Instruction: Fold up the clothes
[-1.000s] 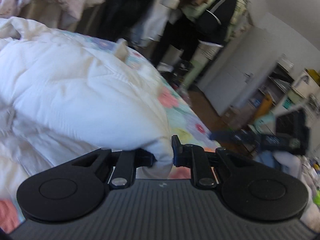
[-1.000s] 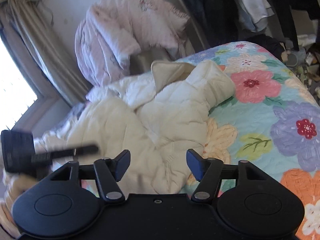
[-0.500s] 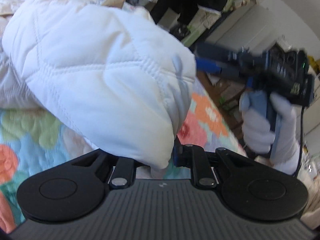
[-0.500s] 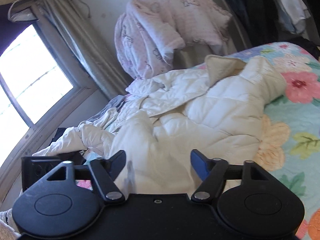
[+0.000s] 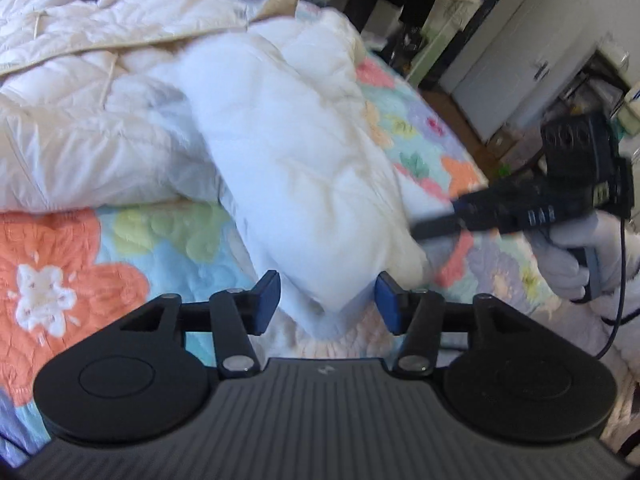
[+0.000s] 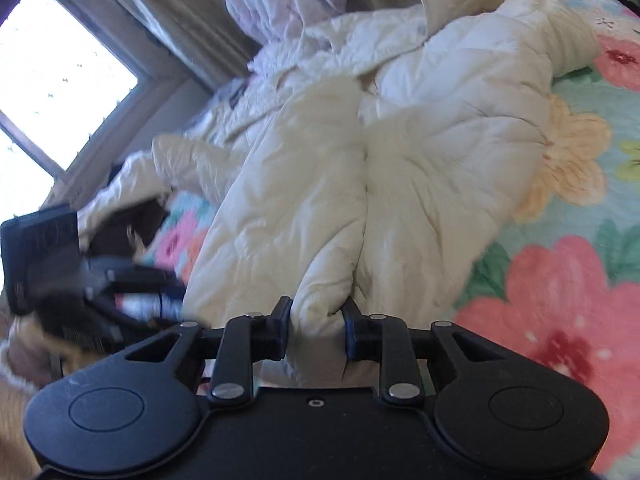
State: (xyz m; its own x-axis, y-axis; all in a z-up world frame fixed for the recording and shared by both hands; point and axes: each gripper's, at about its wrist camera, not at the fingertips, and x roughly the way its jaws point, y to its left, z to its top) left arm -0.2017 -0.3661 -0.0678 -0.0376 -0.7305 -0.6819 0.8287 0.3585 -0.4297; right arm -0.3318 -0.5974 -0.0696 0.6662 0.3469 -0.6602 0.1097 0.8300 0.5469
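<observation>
On the floral quilt (image 5: 72, 264), left gripper (image 5: 328, 300) jaws opening off the sleeve (image 5: 304, 184) (previously pinched); right gripper (image 6: 316, 330) closing on it

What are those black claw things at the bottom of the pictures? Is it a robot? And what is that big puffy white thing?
No robot here. A person holds a hand-held gripper in each hand, like big tongs, and each has a camera looking along its two fingers. So one picture is from the left one, the other from the right.

The puffy thing is a cream quilted jacket lying on a flowery bedspread. It is being folded.

The left hand-held gripper is opening; the jacket's sleeve lies between its fingers, let go. The right hand-held gripper is closing, pinching a fold of the jacket. In the left picture you can see the person's gloved hand holding the right one.
</observation>
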